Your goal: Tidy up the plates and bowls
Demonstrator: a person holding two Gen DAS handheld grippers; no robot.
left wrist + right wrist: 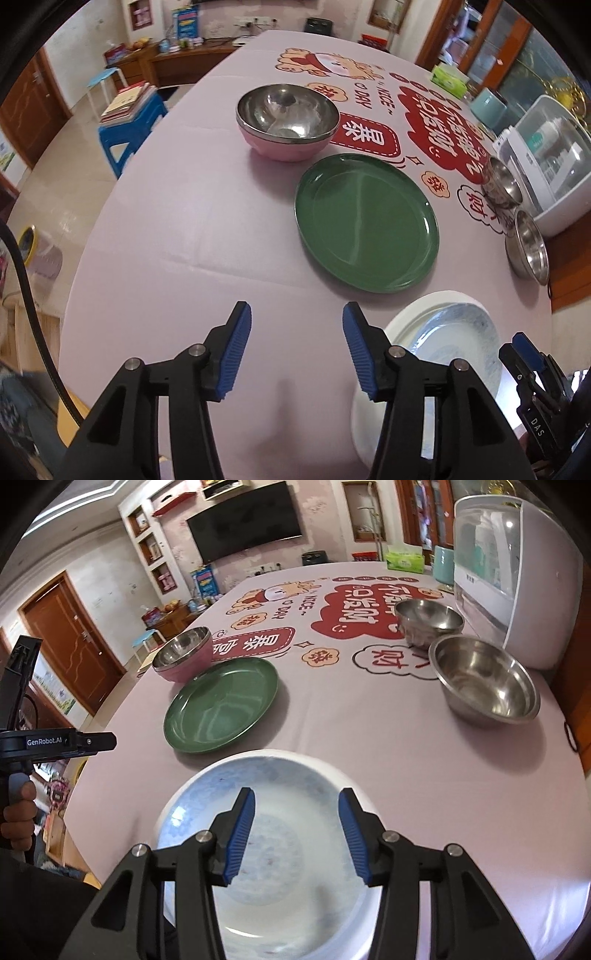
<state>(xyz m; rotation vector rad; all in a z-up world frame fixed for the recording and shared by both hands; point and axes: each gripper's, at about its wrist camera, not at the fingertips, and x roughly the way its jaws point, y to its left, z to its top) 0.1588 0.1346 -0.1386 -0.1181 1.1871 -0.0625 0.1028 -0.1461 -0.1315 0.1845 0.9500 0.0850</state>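
My right hand-held gripper hangs spread and empty right over the white plate at the table's near edge, so it is the nearer one. My left hand-held gripper, also spread, sits beside that plate, with the green plate ahead and the pink bowl beyond.
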